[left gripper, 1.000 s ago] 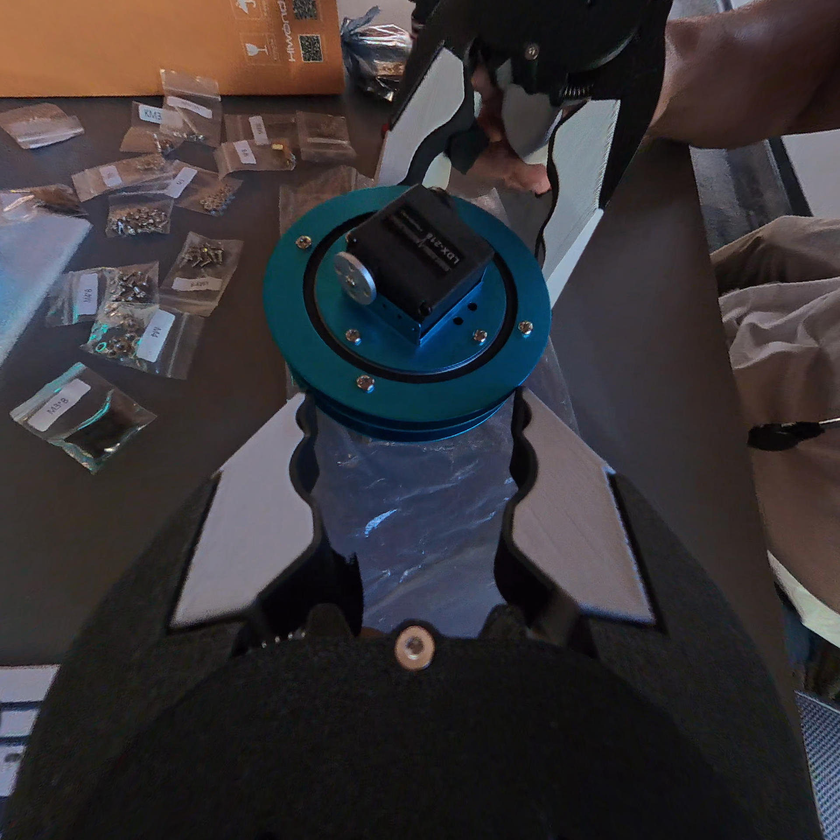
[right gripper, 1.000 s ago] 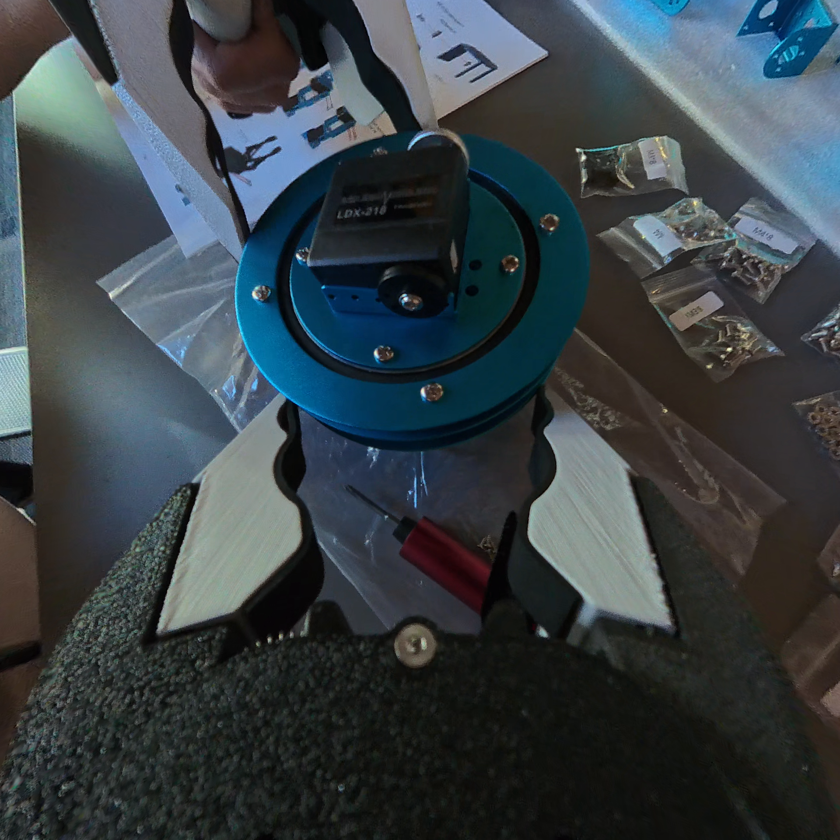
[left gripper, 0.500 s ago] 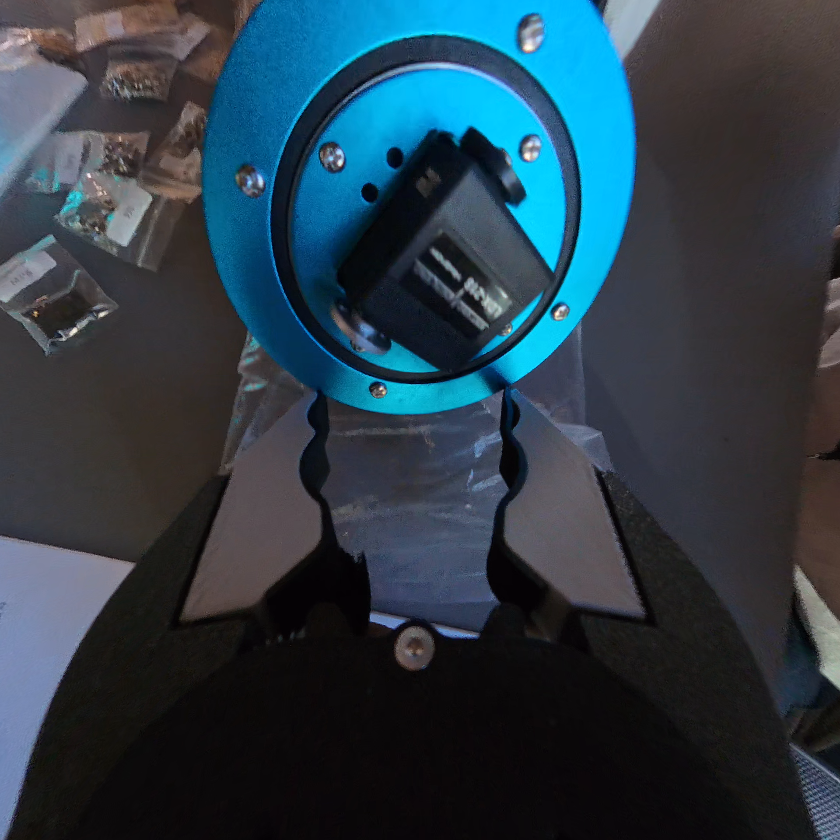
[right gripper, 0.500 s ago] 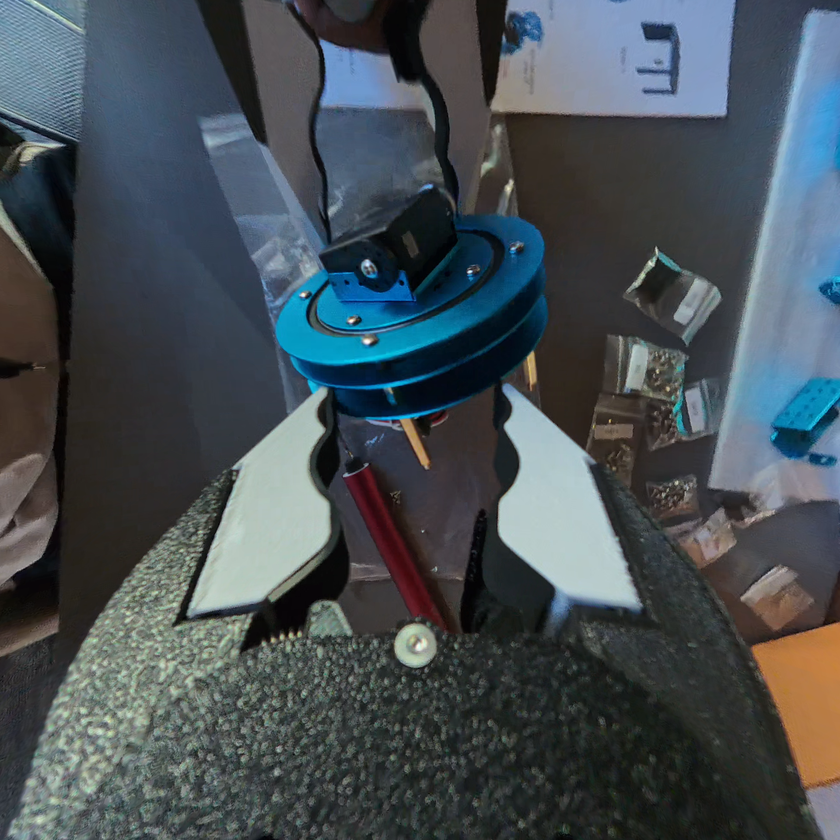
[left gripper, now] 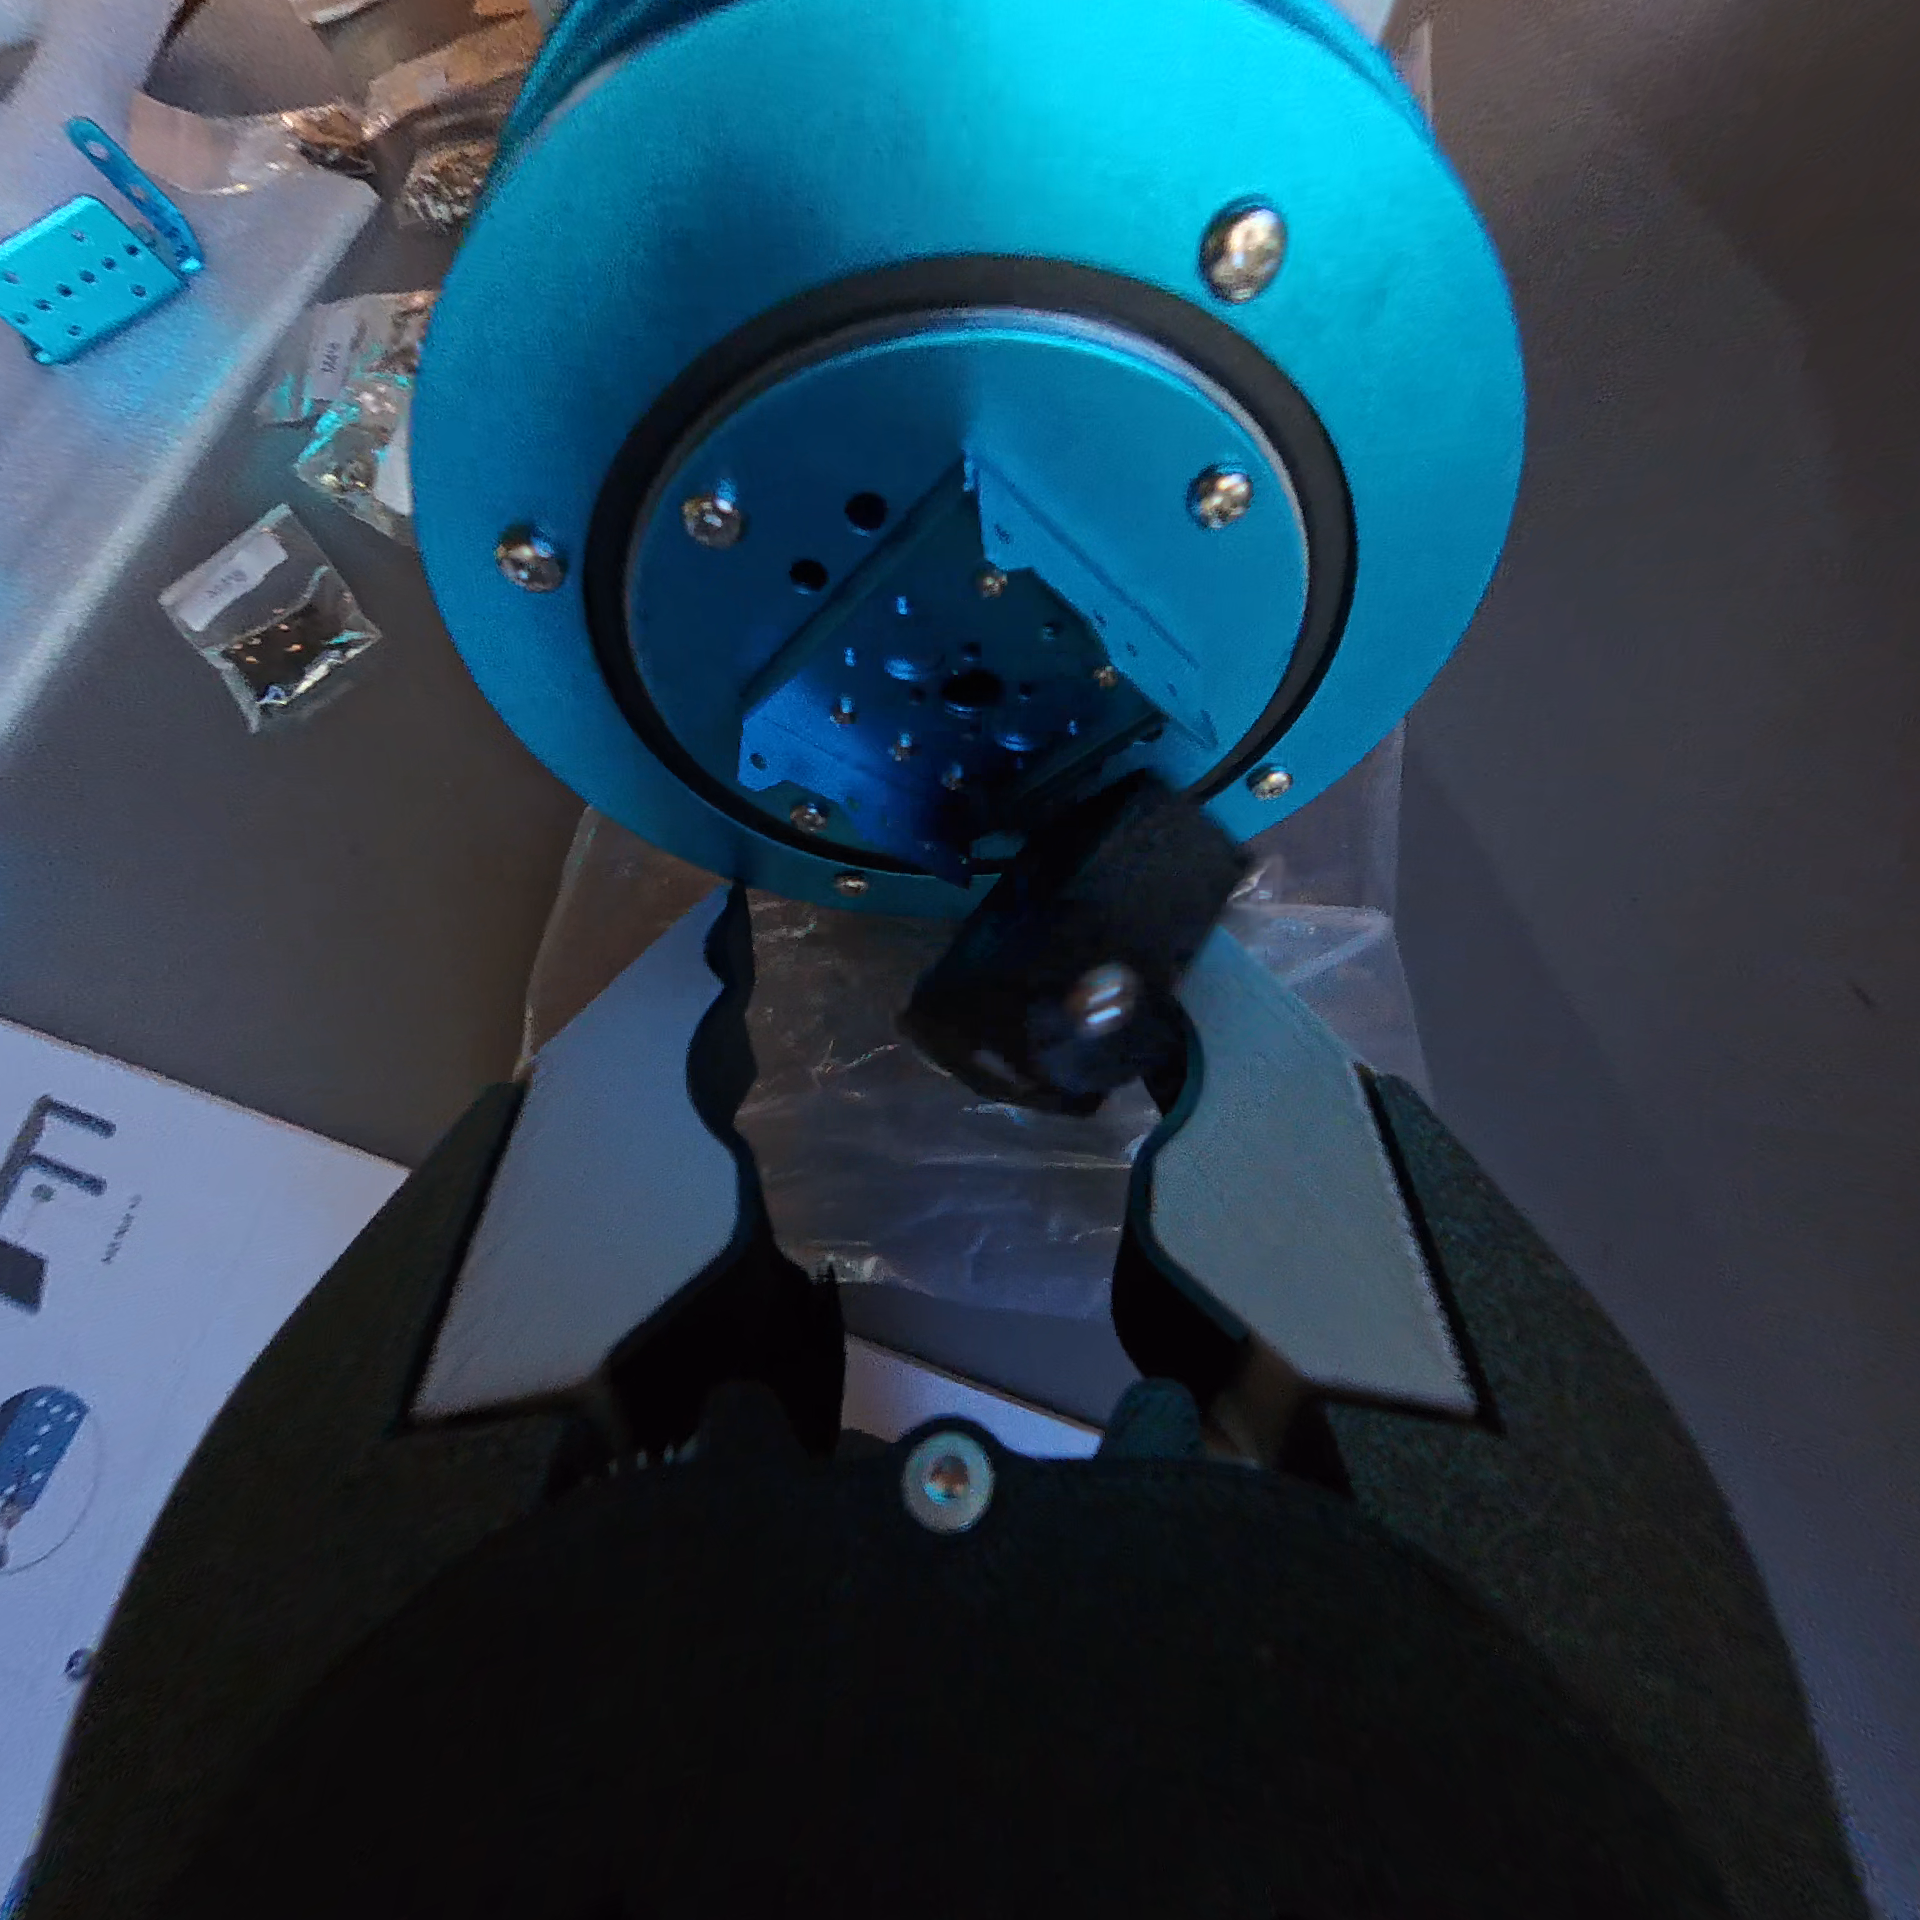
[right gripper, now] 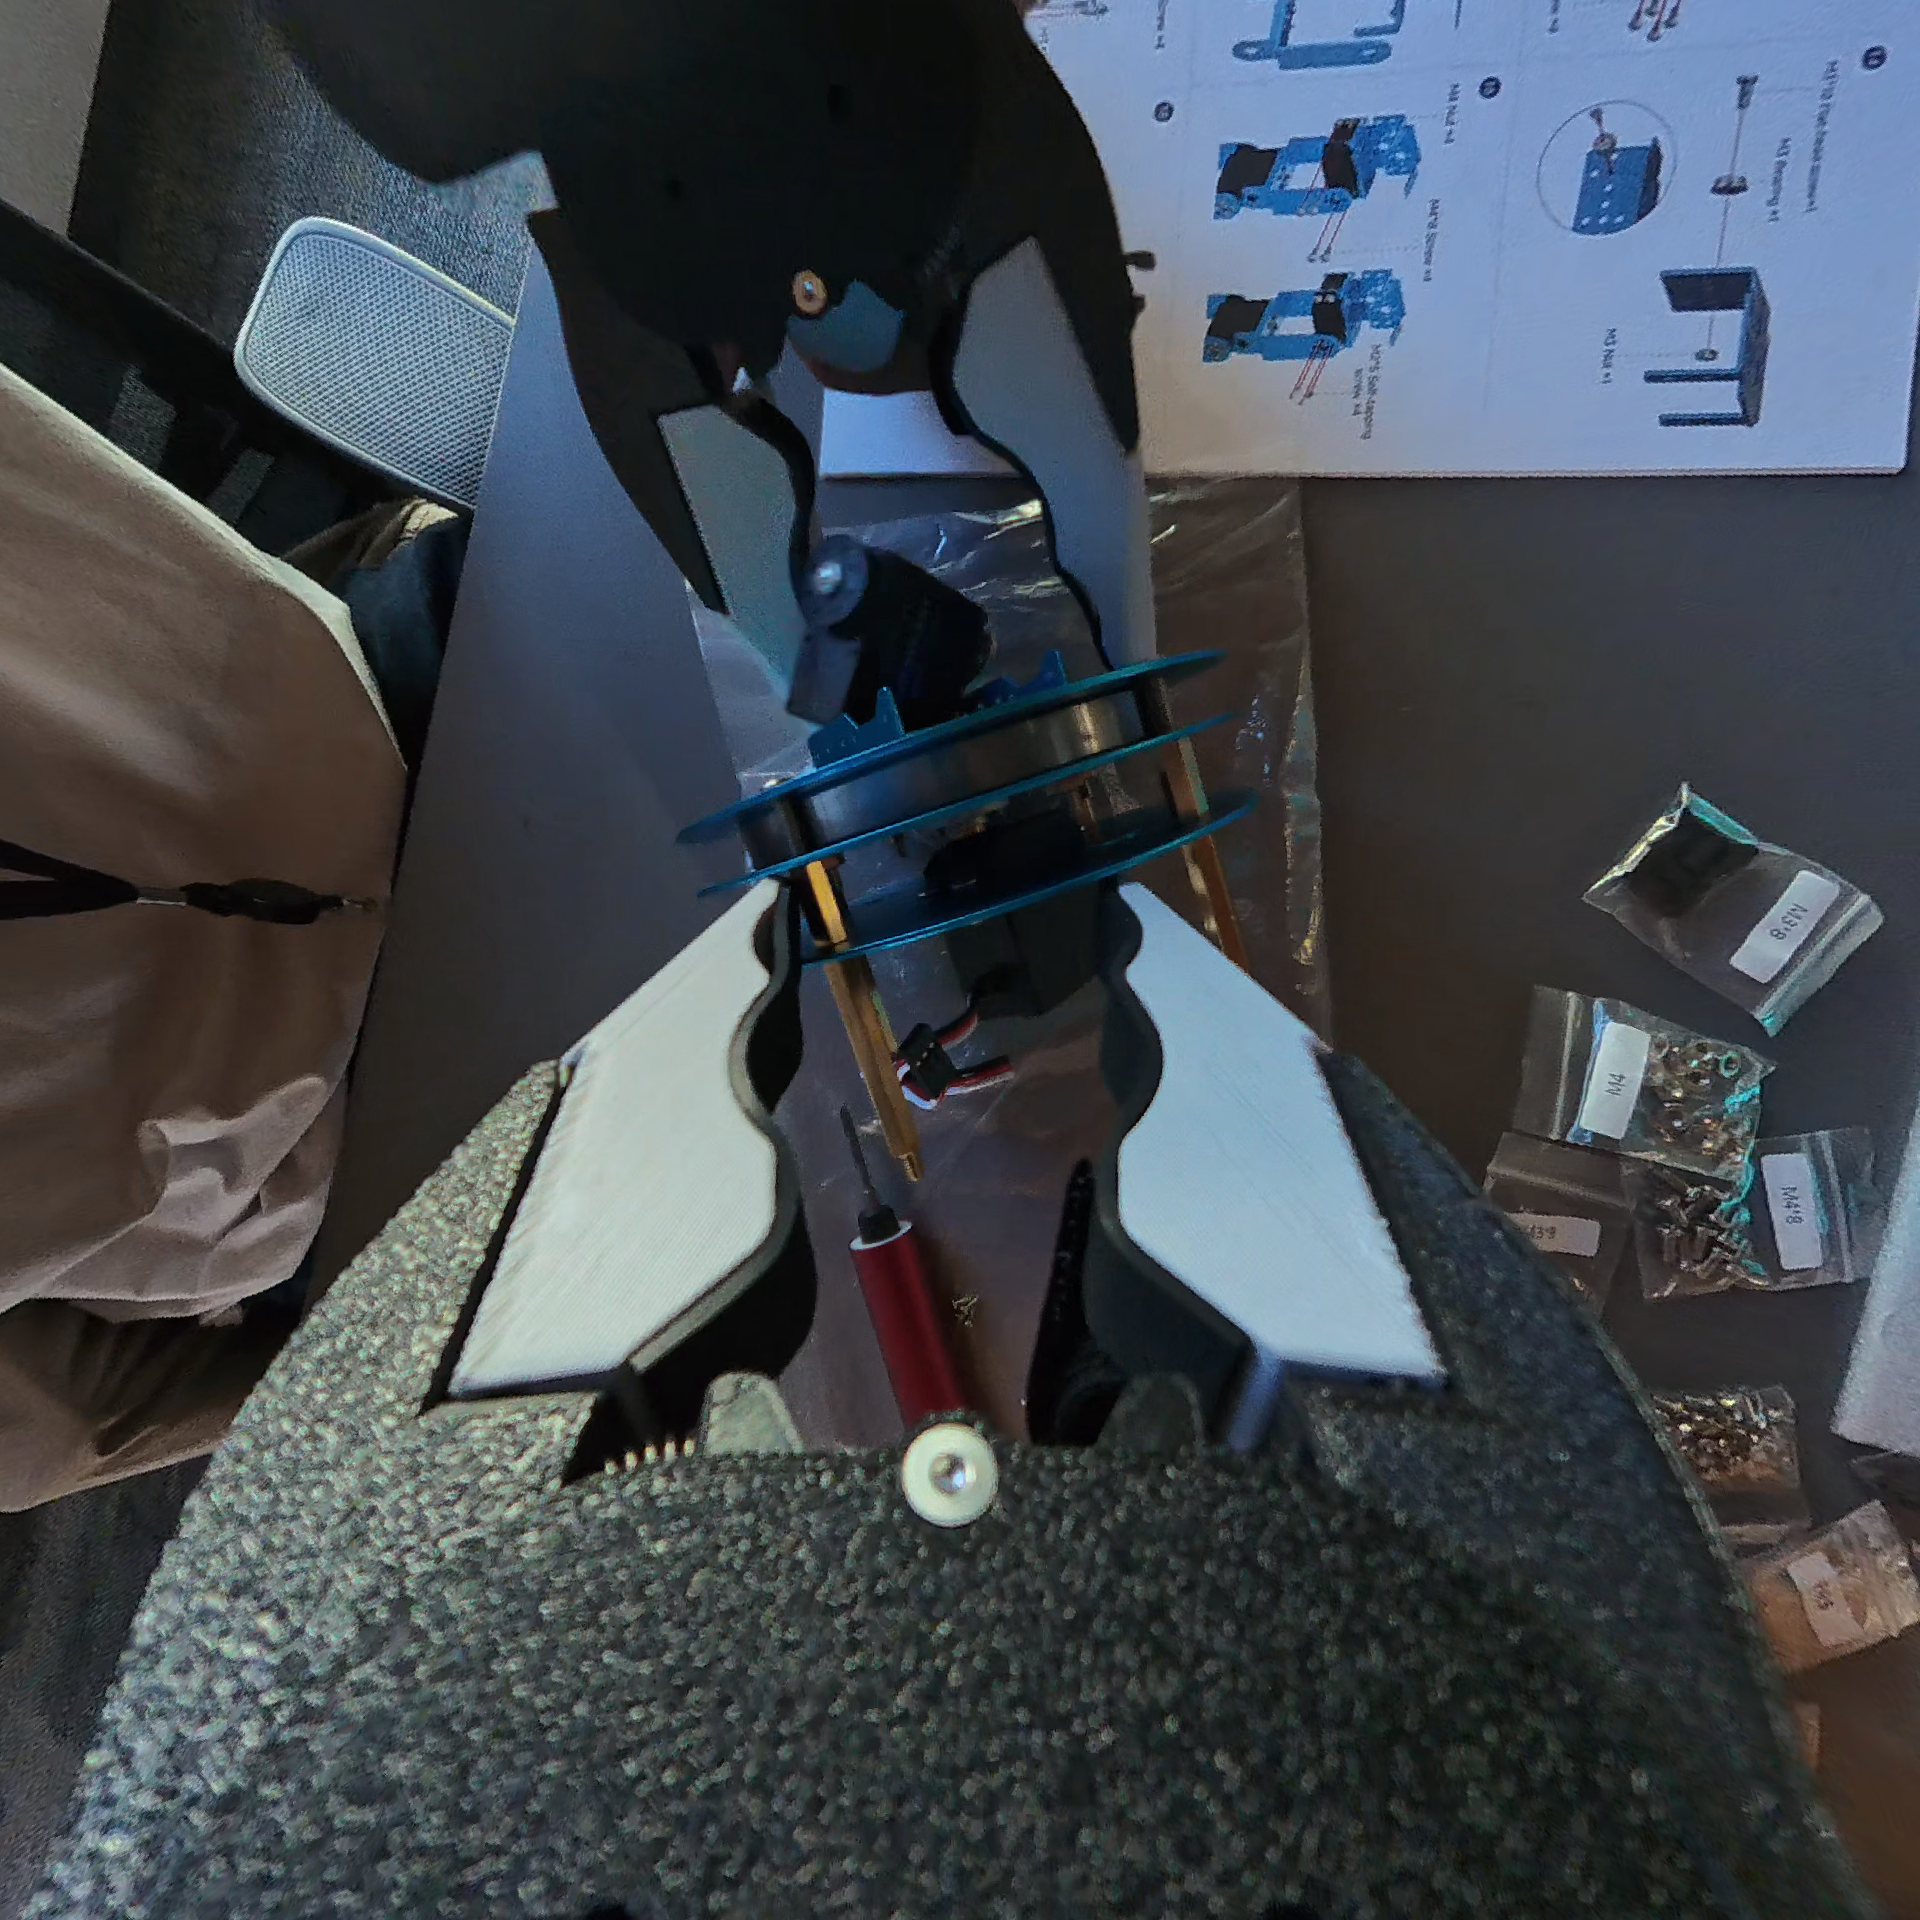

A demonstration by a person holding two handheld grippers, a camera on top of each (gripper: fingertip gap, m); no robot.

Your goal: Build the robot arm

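Observation:
A blue round base [left gripper: 935, 260] made of stacked plates on brass standoffs [right gripper: 868, 1039] is held in the air, tilted. My left gripper [left gripper: 961, 935] is shut on its rim from one side. My right gripper [right gripper: 951, 914] is shut on its lower plates [right gripper: 966, 862] from the opposite side. The blue bracket [left gripper: 904, 707] on top is empty. A black servo [left gripper: 1081, 956] hangs loose out of it, against my left gripper's right finger. The servo also shows in the right wrist view [right gripper: 904, 623], between the left gripper's fingers.
A red screwdriver [right gripper: 914, 1320] and a clear plastic bag [left gripper: 935, 1174] lie on the dark table below. Small bags of screws [right gripper: 1642, 1091] lie to the right, a printed sheet [right gripper: 1558, 208] beyond. A person's lap [right gripper: 156, 831] is at the table edge.
Both grippers have lifted the blue base off the table and tipped it over. The black servo has slid out of its bracket and dropped toward my left gripper.

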